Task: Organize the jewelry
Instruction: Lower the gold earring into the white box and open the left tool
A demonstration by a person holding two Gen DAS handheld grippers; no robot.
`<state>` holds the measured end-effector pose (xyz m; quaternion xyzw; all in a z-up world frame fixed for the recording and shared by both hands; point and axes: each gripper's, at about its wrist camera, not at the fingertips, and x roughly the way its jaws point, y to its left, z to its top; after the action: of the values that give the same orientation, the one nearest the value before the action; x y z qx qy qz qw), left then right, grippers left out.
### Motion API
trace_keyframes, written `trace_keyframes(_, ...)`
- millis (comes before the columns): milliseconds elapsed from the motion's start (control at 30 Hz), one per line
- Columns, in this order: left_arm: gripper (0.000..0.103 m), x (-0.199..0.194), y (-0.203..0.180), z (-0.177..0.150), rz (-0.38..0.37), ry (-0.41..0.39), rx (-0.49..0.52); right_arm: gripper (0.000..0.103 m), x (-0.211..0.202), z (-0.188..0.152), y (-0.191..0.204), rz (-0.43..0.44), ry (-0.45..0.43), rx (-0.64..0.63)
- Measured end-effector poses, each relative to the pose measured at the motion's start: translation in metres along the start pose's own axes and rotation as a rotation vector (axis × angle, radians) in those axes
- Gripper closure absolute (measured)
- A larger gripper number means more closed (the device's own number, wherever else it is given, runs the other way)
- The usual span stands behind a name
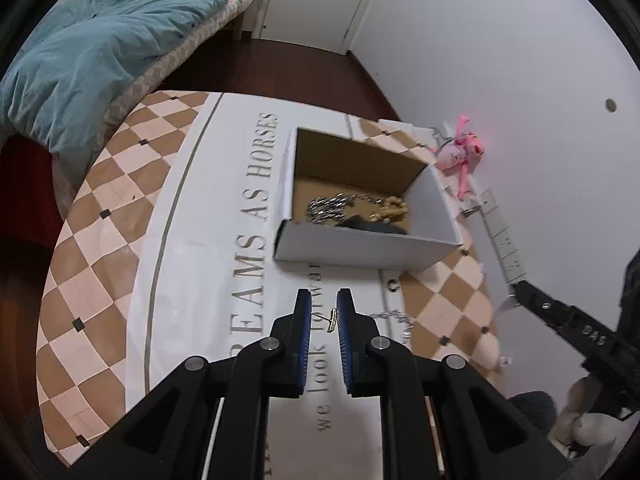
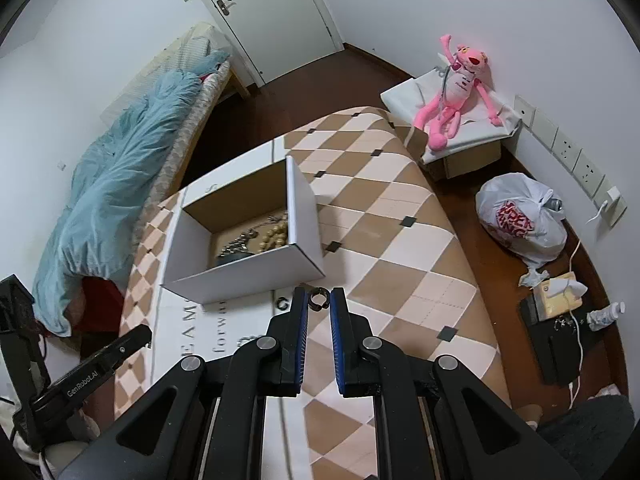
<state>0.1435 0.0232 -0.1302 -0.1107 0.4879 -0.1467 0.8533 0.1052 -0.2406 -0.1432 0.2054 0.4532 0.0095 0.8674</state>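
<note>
An open white cardboard box [image 1: 360, 246] [image 2: 244, 276] stands on the table and holds silver chains [image 1: 328, 206], tan beads [image 1: 394, 206] [image 2: 276, 234] and a dark item. My left gripper [image 1: 324, 314] is shut on a thin silver chain [image 1: 394, 318]; its small bar clasp [image 1: 332, 319] sits between the pads and the chain trails right onto the table. My right gripper [image 2: 319, 300] is shut on a small dark ring [image 2: 319, 299] at its fingertips, just in front of the box. Another small dark ring [image 2: 283, 304] [image 1: 394, 285] lies on the cloth.
The table has a checkered brown and cream cloth [image 2: 400, 240] with printed lettering. A bed with a blue quilt [image 2: 120, 184] stands to the left. A pink plush toy [image 2: 456, 92], a white plastic bag [image 2: 520, 220] and wall sockets [image 2: 568, 152] are to the right.
</note>
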Motion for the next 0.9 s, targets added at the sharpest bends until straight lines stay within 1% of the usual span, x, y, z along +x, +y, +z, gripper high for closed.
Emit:
trace_keyframes(67, 0.093, -0.007, -0.011, 0.012, -0.018, -0.014, 0.031, 0.091, -0.001, 0.008, 0.008, 0.02, 0.002, -0.016)
trace_keyframes(100, 0.093, -0.008, -0.016, 0.021, -0.028, -0.017, 0.042, 0.091, 0.002, 0.018, 0.015, 0.035, 0.006, -0.035)
trace_keyframes(167, 0.093, -0.005, -0.023, 0.039, -0.044, -0.013, 0.057, 0.091, 0.009, 0.035, 0.027, 0.065, 0.022, -0.057)
trace_keyframes(233, 0.093, 0.006, -0.027, 0.063, -0.057, -0.001, 0.057, 0.091, 0.023, 0.057, 0.042, 0.074, 0.044, -0.095)
trace_keyframes(333, 0.093, 0.024, -0.028, 0.091, -0.062, 0.035, 0.048, 0.091, 0.055, 0.087, 0.06, 0.074, 0.118, -0.133)
trace_keyframes(367, 0.093, 0.035, -0.029, 0.101, -0.064, 0.062, 0.051, 0.091, 0.069, 0.096, 0.064, 0.064, 0.154, -0.148)
trace_keyframes(400, 0.093, 0.043, -0.028, 0.109, -0.051, 0.083, 0.052, 0.091, 0.081, 0.104, 0.067, 0.043, 0.173, -0.154)
trace_keyframes(467, 0.092, 0.055, -0.028, 0.119, -0.031, 0.1, 0.061, 0.091, 0.105, 0.116, 0.071, 0.016, 0.233, -0.171)
trace_keyframes(500, 0.092, 0.064, -0.027, 0.125, -0.009, 0.123, 0.068, 0.091, 0.116, 0.121, 0.071, 0.004, 0.259, -0.166)
trace_keyframes(600, 0.091, 0.077, -0.023, 0.133, 0.019, 0.161, 0.055, 0.091, 0.141, 0.13, 0.069, 0.001, 0.337, -0.151)
trace_keyframes(667, 0.091, 0.085, -0.019, 0.139, 0.057, 0.194, 0.046, 0.09, 0.148, 0.133, 0.067, -0.002, 0.366, -0.143)
trace_keyframes(700, 0.088, 0.086, -0.018, 0.14, 0.08, 0.198, 0.045, 0.088, 0.149, 0.135, 0.068, -0.01, 0.366, -0.148)
trace_keyframes(733, 0.077, 0.086, -0.017, 0.142, 0.108, 0.199, 0.047, 0.079, 0.147, 0.137, 0.068, -0.011, 0.36, -0.154)
trace_keyframes(767, 0.068, 0.085, -0.016, 0.143, 0.128, 0.202, 0.051, 0.066, 0.145, 0.137, 0.07, -0.01, 0.353, -0.16)
trace_keyframes(833, 0.025, 0.079, -0.014, 0.146, 0.145, 0.175, 0.048, 0.057, 0.139, 0.139, 0.071, -0.018, 0.336, -0.17)
trace_keyframes(867, 0.02, 0.076, -0.014, 0.146, 0.154, 0.164, 0.047, 0.057, 0.135, 0.141, 0.073, -0.024, 0.326, -0.178)
trace_keyframes(900, 0.019, 0.074, -0.014, 0.147, 0.157, 0.158, 0.046, 0.057, 0.131, 0.142, 0.074, -0.037, 0.316, -0.19)
